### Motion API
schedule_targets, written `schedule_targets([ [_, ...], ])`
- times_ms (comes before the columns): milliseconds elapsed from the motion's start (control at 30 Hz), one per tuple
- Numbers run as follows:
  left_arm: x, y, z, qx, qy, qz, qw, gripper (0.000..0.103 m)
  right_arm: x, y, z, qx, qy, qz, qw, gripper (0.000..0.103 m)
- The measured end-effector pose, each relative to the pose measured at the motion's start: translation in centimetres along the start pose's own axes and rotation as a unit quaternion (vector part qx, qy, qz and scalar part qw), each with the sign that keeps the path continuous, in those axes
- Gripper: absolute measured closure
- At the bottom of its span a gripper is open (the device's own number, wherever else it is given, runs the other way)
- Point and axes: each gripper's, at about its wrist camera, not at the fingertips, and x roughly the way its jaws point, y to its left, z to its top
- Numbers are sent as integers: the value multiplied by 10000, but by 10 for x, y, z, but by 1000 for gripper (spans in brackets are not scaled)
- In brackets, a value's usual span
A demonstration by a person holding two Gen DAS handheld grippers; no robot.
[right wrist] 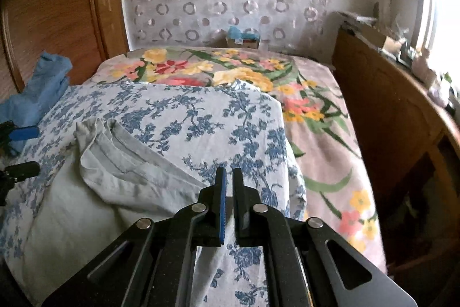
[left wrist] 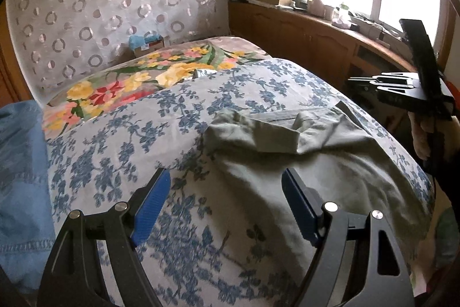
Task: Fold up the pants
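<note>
Pale grey-green pants (left wrist: 330,163) lie crumpled on a white sheet with blue flowers (left wrist: 115,151), waistband end bunched towards the far side. My left gripper (left wrist: 227,177) hovers open over the pants' left edge, its blue pads wide apart with nothing between them. My right gripper (left wrist: 362,82) shows at the right, above the pants' far corner. In the right wrist view the right gripper (right wrist: 229,173) is shut with only a thin slit and holds nothing; it hangs above the sheet just right of the pants (right wrist: 115,177). The left gripper (right wrist: 23,151) peeks in at the left edge.
A blue cloth (left wrist: 20,163) lies at the sheet's left side. Beyond the sheet is a bright flowered bedspread (right wrist: 316,111), with a small box (right wrist: 243,41) against the circle-patterned curtain. A cluttered wooden cabinet (right wrist: 388,105) runs along the window on the right.
</note>
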Motion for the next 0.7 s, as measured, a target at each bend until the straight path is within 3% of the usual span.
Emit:
schedule_targets([
  [233,19,-4,16,162,91,-69,9998,23,-13,-2,-11,211,151,283,9993,89],
  [367,35,-7,24,275,147,-133,9994,23,-12,-5,-19,364,277,543,9975,77],
  [700,66,6,36,326,383,126,9987,23,7,-15,-12,176,504,606,9967,77],
])
